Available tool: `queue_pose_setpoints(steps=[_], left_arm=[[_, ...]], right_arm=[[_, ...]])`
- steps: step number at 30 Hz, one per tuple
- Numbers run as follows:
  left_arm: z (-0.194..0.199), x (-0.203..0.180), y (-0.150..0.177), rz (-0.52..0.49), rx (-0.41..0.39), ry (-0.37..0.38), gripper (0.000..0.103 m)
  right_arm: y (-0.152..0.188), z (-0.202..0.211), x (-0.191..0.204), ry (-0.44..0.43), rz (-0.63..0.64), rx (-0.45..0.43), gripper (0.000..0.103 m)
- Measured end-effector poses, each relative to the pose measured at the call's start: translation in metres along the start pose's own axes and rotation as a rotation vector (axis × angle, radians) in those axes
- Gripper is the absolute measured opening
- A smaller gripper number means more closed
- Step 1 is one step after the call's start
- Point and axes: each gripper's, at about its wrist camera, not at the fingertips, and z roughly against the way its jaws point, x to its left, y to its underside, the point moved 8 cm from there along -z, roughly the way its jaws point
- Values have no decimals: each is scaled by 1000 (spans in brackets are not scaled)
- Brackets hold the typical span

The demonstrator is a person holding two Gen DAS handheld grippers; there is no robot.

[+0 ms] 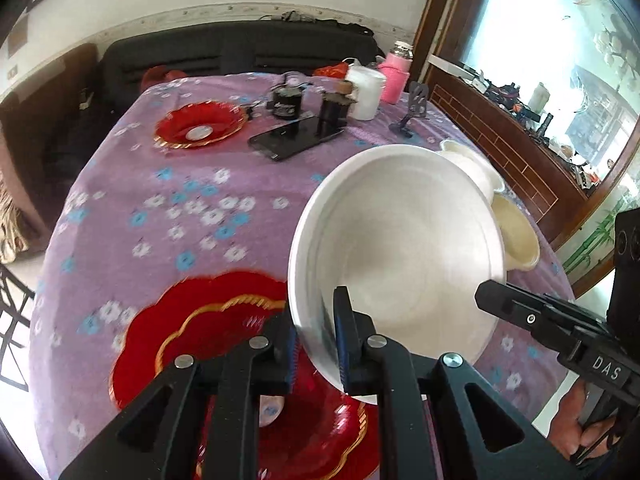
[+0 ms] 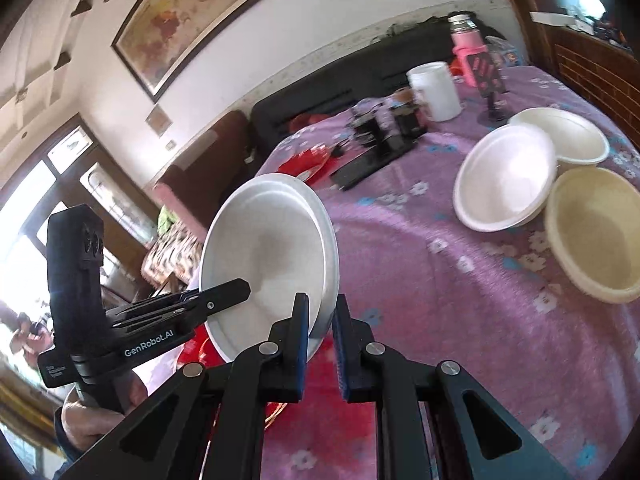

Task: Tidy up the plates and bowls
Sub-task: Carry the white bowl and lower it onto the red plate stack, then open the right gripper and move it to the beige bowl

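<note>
A white plate (image 1: 404, 240) is held tilted above the table, gripped at both ends. My left gripper (image 1: 316, 344) is shut on its near rim. My right gripper (image 2: 320, 332) is shut on the opposite rim of the same white plate (image 2: 268, 256); it also shows in the left wrist view (image 1: 504, 300). A large red scalloped plate (image 1: 192, 344) lies on the table under the left gripper. A smaller red plate (image 1: 200, 124) lies at the far left. A white bowl (image 2: 504, 176), another white bowl (image 2: 576, 132) and a cream bowl (image 2: 600, 236) sit together at the right.
The table has a purple flowered cloth (image 1: 160, 216). At its far side lie a dark phone (image 1: 296, 136), black jars (image 1: 288, 100), a white cup (image 1: 366, 92), a pink bottle (image 1: 394, 76) and a small stand (image 1: 414, 108). A wooden cabinet (image 1: 500, 136) stands right.
</note>
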Motion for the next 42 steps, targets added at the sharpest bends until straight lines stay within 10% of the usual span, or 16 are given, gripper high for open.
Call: queue_pose_setpoints(steps=[12, 42], left_arm=[[6, 62, 78, 107, 54, -59, 16], [30, 84, 72, 112, -7, -147, 32]], right_arm=[[55, -52, 37, -47, 67, 179, 13], [52, -51, 34, -8, 90, 168, 15]])
